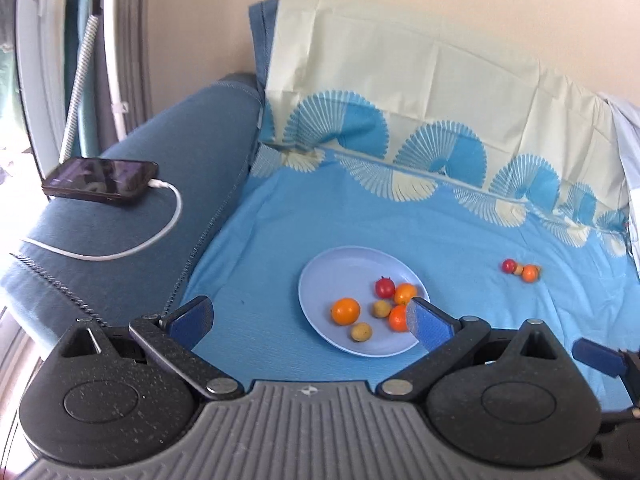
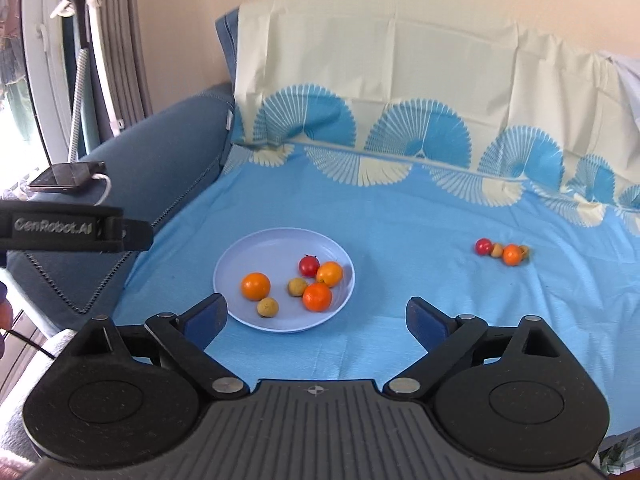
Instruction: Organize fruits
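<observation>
You are well into the sorting but not finished: the plate, which sits just ahead of your right tongs and a little to their left, already carries six fruits, while a small cluster of loose fruits lies on the blue sheet well off to the right and farther out. On the plate I count three orange fruits, one red fruit and two small tan ones. The loose cluster shows one red, one orange and at least one tan fruit, with what may be a second tan one half hidden at its right end, so three or four are left to carry over. Both tools are spread wide and empty; your left tongs hang over the near edge of the plate, its right finger covering part of an orange fruit. My reading is that the far cluster comes next.
</observation>
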A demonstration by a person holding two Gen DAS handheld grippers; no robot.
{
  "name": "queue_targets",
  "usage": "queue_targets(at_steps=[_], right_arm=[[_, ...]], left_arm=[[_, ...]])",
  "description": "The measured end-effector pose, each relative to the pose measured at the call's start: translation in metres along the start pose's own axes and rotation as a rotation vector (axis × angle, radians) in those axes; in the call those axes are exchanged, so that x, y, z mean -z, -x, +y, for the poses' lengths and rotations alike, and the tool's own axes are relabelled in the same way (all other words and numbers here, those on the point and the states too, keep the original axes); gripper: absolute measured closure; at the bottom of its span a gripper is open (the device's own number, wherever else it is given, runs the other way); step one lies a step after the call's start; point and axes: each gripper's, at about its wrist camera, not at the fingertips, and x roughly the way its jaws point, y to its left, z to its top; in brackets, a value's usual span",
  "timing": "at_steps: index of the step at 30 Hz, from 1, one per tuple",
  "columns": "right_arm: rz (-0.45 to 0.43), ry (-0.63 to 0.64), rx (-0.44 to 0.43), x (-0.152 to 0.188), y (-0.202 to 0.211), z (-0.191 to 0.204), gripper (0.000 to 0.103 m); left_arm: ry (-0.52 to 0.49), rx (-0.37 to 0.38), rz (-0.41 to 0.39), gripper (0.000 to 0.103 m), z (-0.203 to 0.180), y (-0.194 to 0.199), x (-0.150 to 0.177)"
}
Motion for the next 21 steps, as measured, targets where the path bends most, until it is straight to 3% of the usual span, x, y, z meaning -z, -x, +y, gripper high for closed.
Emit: queue_targets(at_steps=[9,21], right_arm=[[-0.070,0.012,-0.003,0.002,0.038,0.001,0.006],[-0.082,0.001,-0.001,0.004,0.042,0.000,0.006]], left_arm=[[-0.015,0.001,-0.041,0.000,-0.008,0.031,0.001],[-0.021,-0.001,-0.047,0.000,-0.010,0.034,0.001]])
